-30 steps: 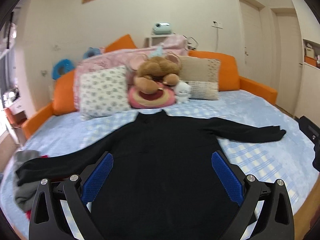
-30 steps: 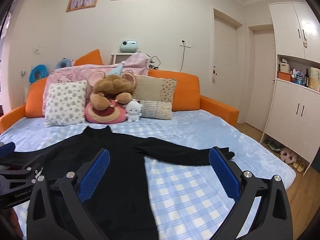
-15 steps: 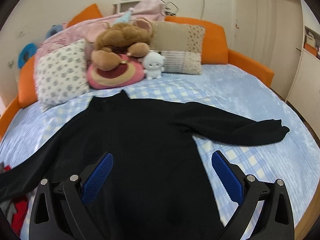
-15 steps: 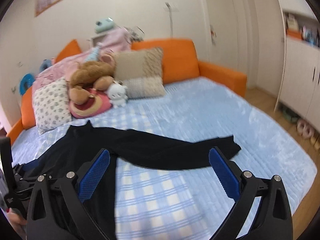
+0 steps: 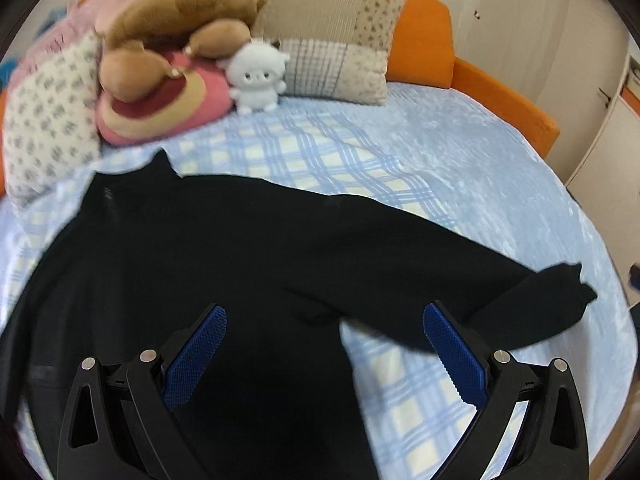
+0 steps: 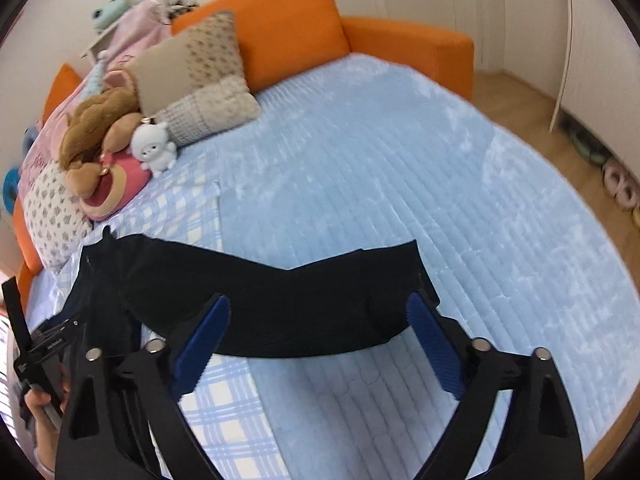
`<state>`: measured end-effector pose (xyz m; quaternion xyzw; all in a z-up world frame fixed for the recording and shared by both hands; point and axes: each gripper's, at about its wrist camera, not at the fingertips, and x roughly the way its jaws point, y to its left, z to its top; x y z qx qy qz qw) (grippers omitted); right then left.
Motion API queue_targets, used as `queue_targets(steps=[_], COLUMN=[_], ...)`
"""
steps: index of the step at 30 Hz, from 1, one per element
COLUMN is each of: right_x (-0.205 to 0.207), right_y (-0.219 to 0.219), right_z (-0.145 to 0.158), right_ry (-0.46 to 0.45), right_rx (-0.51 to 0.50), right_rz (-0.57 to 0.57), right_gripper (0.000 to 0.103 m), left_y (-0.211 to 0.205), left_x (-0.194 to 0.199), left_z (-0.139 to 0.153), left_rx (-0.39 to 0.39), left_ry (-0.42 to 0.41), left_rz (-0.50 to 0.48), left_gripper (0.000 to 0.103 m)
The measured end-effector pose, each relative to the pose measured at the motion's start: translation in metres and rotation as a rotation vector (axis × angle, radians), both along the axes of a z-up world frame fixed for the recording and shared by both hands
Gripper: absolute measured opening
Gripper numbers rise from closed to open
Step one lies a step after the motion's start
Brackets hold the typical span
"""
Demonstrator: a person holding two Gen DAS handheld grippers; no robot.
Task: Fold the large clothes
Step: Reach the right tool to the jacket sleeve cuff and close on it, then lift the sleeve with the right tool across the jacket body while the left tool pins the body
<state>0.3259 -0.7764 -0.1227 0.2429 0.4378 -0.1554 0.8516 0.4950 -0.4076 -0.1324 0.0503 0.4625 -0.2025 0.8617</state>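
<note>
Lying flat on the bed [image 6: 400, 168] for folding, the black sweater [image 5: 192, 248] spreads its sleeve [image 6: 320, 304] between the right gripper [image 6: 320, 344], whose jaws have just been closing; left gripper [image 5: 324, 356] gapes wide, empty.

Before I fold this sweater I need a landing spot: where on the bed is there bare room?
The plain blue quilt lies bare between the black sweater's sleeve cuff and the orange bed frame. The checked sheet between collar and plush toys is narrower. The pillows crowd the head end.
</note>
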Motion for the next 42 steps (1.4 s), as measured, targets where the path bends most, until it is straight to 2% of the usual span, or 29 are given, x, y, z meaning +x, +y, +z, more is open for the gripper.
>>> queue_targets(steps=[4,6,9,10,11,13,16,19,20,21,22,24,26,28,30,32,35,37,38,39,41,42], right_x=[0.012,0.016,0.018,0.019,0.019,0.020,0.021,0.016,0.015,0.014,0.013,0.009,0.007,0.010,0.013,0.015,0.026,0.033,0.037,0.044,0.056,0.061], right_y=[-0.032,-0.046,-0.062,-0.064,-0.067,-0.069,-0.069,-0.067,-0.066,-0.066,-0.066,-0.067,-0.066,-0.059,-0.052,-0.047,-0.031,-0.014,-0.005,0.010,0.035,0.048], right_z=[-0.033,-0.049,-0.071,-0.078,-0.085,-0.097,-0.116,-0.121,-0.120,-0.119,-0.118,-0.118,-0.115,-0.100,-0.080,-0.057,-0.006,0.031,0.048,0.072,0.108,0.123], right_ry=[0.052,0.079,0.107,0.119,0.135,0.158,0.178,0.157,0.160,0.165,0.156,0.117,0.098,0.081,0.045,-0.001,-0.073,-0.117,-0.134,-0.158,-0.186,-0.195], right_rx=[0.099,0.145,0.228,0.246,0.255,0.270,0.322,0.308,0.294,0.281,0.284,0.339,0.356,0.309,0.286,0.288,0.240,0.210,0.197,0.180,0.147,0.131], right_rz=[-0.071,-0.112,-0.169,-0.187,-0.212,-0.239,-0.266,-0.290,-0.298,-0.305,-0.305,-0.298,-0.300,-0.275,-0.256,-0.242,-0.216,-0.191,-0.175,-0.149,-0.102,-0.078], right_gripper=[0.083,0.083,0.080,0.076,0.076,0.076,0.072,0.067,0.060,0.047,0.044,0.021,0.019,0.018,0.018,0.018,0.018,0.018,0.018,0.018,0.018,0.018], left_y=[-0.008,-0.007,-0.001,0.002,0.007,0.012,0.016,0.021,0.023,0.025,0.026,0.029,0.033,0.037,0.041,0.046,0.051,0.051,0.051,0.050,0.050,0.050], left_x=[0.023,0.030,0.035,0.036,0.036,0.036,0.034,0.035,0.036,0.038,0.041,0.044,0.042,0.038,0.031,0.022,0.013,0.012,0.014,0.016,0.023,0.025], left_z=[-0.020,-0.027,-0.031,-0.032,-0.031,-0.030,-0.030,-0.032,-0.034,-0.037,-0.042,-0.049,-0.055,-0.056,-0.053,-0.046,-0.040,-0.039,-0.040,-0.043,-0.052,-0.057], left_rx=[-0.087,-0.096,-0.100,-0.129,-0.175,-0.209,-0.199,-0.187,-0.185,-0.185,-0.192,-0.199,-0.226,-0.236,-0.213,-0.157,-0.097,-0.054,-0.046,-0.049,-0.099,-0.120], left_ry=[0.101,0.120,0.114,0.112,0.110,0.107,0.092,0.082,0.078,0.084,0.102,0.129,0.147,0.136,0.109,0.047,-0.002,-0.025,-0.019,-0.003,0.065,0.096], left_rz=[-0.002,0.011,0.026,0.021,0.010,0.001,-0.007,-0.005,0.003,0.008,0.011,0.019,0.032,0.038,0.038,0.037,0.027,0.045,0.053,0.054,0.045,0.050], left_gripper=[0.100,0.100,0.100,0.100,0.100,0.100,0.100,0.100,0.100,0.100,0.100,0.100,0.100,0.100,0.100,0.100,0.099,0.085,0.062,0.043,0.024,0.021])
